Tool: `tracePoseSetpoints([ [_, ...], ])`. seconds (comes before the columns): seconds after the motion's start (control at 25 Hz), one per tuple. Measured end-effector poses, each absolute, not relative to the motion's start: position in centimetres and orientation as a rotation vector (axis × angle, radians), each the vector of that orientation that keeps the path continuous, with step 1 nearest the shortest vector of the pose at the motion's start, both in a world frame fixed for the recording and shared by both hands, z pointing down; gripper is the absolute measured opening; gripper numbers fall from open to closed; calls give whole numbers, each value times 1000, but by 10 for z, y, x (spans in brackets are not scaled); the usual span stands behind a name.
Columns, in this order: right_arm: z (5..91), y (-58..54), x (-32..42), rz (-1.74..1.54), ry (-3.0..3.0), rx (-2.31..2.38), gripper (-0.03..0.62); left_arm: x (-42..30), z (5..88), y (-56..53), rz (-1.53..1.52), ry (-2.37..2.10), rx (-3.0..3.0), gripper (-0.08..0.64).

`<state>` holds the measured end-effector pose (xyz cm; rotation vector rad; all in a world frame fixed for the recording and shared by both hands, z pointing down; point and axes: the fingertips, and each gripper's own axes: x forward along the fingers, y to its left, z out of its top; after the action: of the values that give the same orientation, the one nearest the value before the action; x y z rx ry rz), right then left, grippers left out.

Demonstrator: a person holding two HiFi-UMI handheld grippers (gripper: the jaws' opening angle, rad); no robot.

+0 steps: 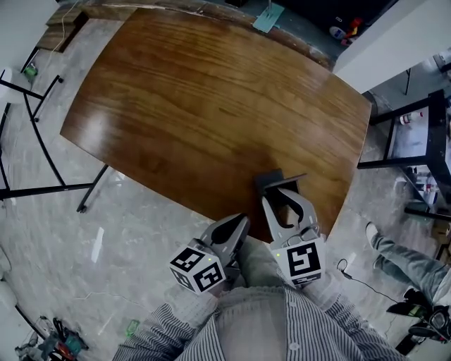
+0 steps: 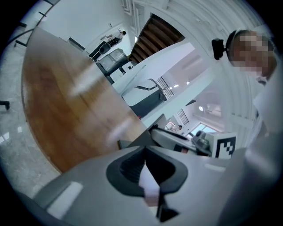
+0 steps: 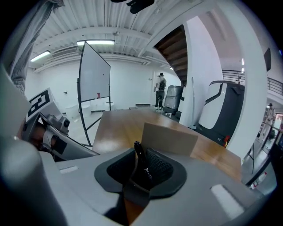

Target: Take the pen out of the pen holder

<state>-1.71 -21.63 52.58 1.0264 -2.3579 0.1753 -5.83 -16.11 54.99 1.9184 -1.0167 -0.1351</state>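
Observation:
A dark grey pen holder (image 1: 270, 180) stands at the near edge of the wooden table (image 1: 197, 106). My right gripper (image 1: 273, 197) reaches up to its near side. In the right gripper view a black pen (image 3: 142, 164) stands tilted between the dark pads, in front of the holder (image 3: 170, 139), and my right gripper (image 3: 140, 155) is shut on it. My left gripper (image 1: 242, 221) hangs off the table's edge, left of the right one, jaws together and holding nothing. In its own view the left gripper (image 2: 145, 155) shows only a thin light slit between the pads.
Black metal stands (image 1: 35, 120) are on the floor at the left and a shelf frame (image 1: 430, 141) at the right. A person's legs (image 1: 398, 257) lie on the floor at the right. A teal object (image 1: 268, 17) sits at the table's far edge. A whiteboard (image 3: 95, 92) stands beyond.

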Motion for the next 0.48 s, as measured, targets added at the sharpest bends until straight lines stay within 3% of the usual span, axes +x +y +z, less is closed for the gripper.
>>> tracePoseSetpoints([
  [0.48, 523, -219, -14, 184, -2366, 1056, 44, -63, 545, -167, -139, -1004, 1945, 8],
])
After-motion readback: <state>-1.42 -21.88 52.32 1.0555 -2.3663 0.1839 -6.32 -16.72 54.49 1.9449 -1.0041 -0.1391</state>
